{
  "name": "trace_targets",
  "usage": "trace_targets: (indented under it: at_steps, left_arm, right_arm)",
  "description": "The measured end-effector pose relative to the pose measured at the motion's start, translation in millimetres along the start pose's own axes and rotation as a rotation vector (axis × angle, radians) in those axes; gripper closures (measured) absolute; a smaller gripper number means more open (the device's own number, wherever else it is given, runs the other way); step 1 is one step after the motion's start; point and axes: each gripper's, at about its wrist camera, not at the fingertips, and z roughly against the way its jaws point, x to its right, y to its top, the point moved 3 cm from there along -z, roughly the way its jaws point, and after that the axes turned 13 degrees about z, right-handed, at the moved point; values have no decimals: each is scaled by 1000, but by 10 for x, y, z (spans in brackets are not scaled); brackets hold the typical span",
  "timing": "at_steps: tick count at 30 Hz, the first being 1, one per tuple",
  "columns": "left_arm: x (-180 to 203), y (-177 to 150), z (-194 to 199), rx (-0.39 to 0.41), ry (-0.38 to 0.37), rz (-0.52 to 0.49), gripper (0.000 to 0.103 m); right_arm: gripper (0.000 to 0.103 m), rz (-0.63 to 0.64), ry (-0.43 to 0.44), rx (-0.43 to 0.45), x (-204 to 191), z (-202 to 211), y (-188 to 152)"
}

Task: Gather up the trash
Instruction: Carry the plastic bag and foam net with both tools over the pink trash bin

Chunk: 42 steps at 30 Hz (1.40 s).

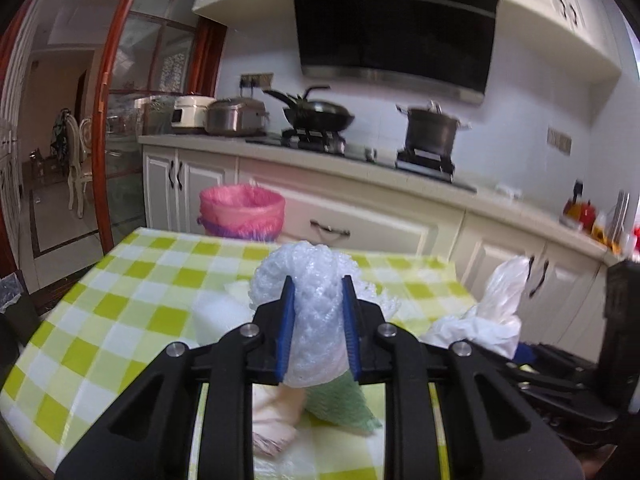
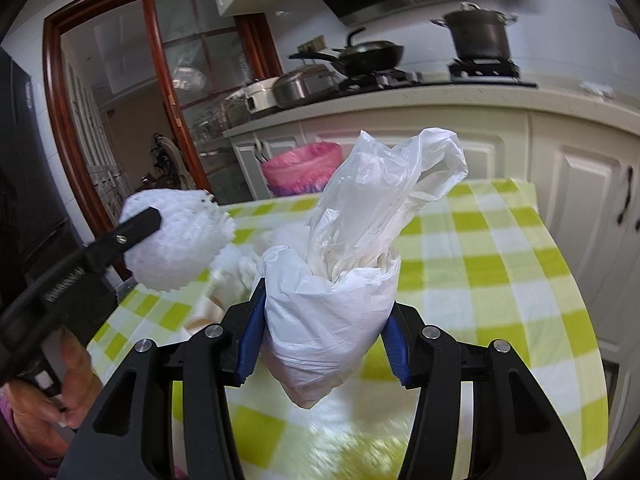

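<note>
Bubble wrap pinched in left tongs, plastic bag seemingly clamped by right tongs

Left gripper clamped tight on a wad of bubble wrap, blue pads pressing both sides, lifted over the table, pointing slightly down. Right gripper closed on a white plastic bag, jaws mid-width, tilted downward. A hand grips the left gripper's handle, seen at lower left of right wrist view.
</note>
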Motion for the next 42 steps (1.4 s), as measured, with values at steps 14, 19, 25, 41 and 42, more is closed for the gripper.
trace_targets:
  at_steps: [14,19,25,41,42]
  left_arm:
    - [-473,672,-284,67,54,16,81]
    - [-605,909,-636,87,86,15,81]
    - [-873,1181,-1331,61,129,38,81]
    - [-1521,2116,-3553,4,123,-15,81]
    - [-1564,2163,-3673,-2,123,-13,81]
  right_arm:
    - [53,90,67,43,-341,-754,800]
    - [53,129,77,72,-354,-1129,1171]
    - [53,191,87,66,-301,-1764,1586]
    - [53,253,132,39,171,-3824,2531]
    - [53,253,133,29,236,-4030,2594]
